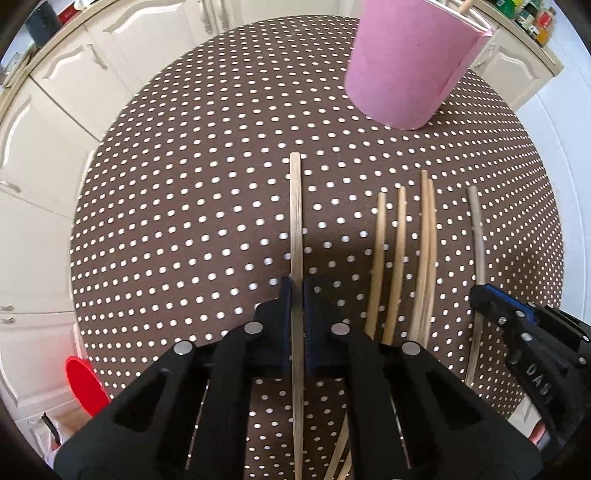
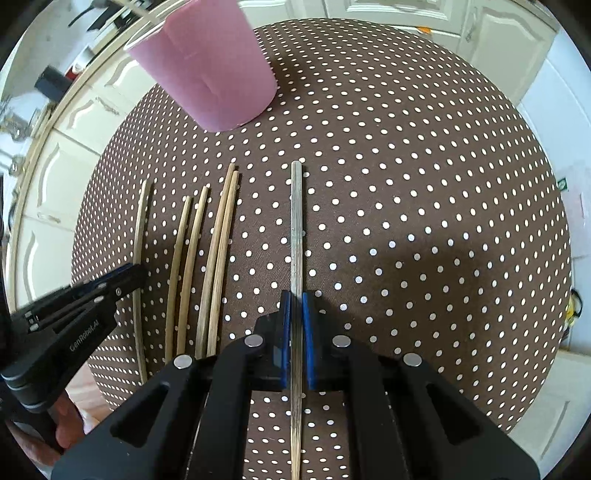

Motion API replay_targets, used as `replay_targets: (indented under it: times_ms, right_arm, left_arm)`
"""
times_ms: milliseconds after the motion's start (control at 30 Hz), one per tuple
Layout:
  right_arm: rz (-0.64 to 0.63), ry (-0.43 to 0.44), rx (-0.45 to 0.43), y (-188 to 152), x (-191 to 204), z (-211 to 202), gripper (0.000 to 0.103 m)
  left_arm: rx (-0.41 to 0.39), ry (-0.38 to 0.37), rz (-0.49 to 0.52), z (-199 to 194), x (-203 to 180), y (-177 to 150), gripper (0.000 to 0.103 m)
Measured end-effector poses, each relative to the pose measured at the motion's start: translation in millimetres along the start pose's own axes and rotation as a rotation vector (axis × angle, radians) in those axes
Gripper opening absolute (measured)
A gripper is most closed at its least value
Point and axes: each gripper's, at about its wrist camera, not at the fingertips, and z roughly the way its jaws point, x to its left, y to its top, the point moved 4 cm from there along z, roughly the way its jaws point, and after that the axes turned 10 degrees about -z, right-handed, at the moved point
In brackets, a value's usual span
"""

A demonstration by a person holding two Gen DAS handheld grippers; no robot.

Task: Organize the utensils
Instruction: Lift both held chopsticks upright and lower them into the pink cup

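Note:
In the left wrist view my left gripper (image 1: 296,291) is shut on a pale wooden chopstick (image 1: 296,221), the leftmost of a row on the table. Four more chopsticks (image 1: 400,258) lie between it and a grey chopstick (image 1: 476,229), where my right gripper (image 1: 480,295) sits. The right wrist view shows my right gripper (image 2: 296,299) shut on that grey chopstick (image 2: 296,221), with my left gripper (image 2: 136,273) at the far-left stick (image 2: 142,221). A pink cup (image 1: 406,62) (image 2: 210,66) stands beyond the row, a stick tip (image 1: 466,4) poking from it.
The round table wears a brown polka-dot cloth (image 1: 184,184) (image 2: 406,184). A red round object (image 1: 85,387) sits below the table's left edge. Cream kitchen cabinets (image 1: 74,66) ring the table. A hand (image 2: 70,424) holds the left gripper's handle.

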Motion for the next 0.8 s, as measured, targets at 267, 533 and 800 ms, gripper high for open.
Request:
replay_targets:
  times_ms: [267, 533, 800]
  right_arm:
    - [0.066, 0.037, -0.061, 0.6, -14.0, -20.5, 0.005]
    - [0.075, 0.047, -0.151, 15.9, -18.7, -61.1, 0.005]
    - [0.083, 0.059, -0.241, 28.6, -27.2, -104.6, 0.006]
  left_arm:
    - [-0.044, -0.015, -0.035, -14.1, 30.6, -3.9, 0.007]
    - [-0.124, -0.027, -0.065, -41.1, 40.3, 1.6, 0.007]
    - [-0.209, -0.050, -0.081, -84.9, 30.1, 8.1, 0.007]
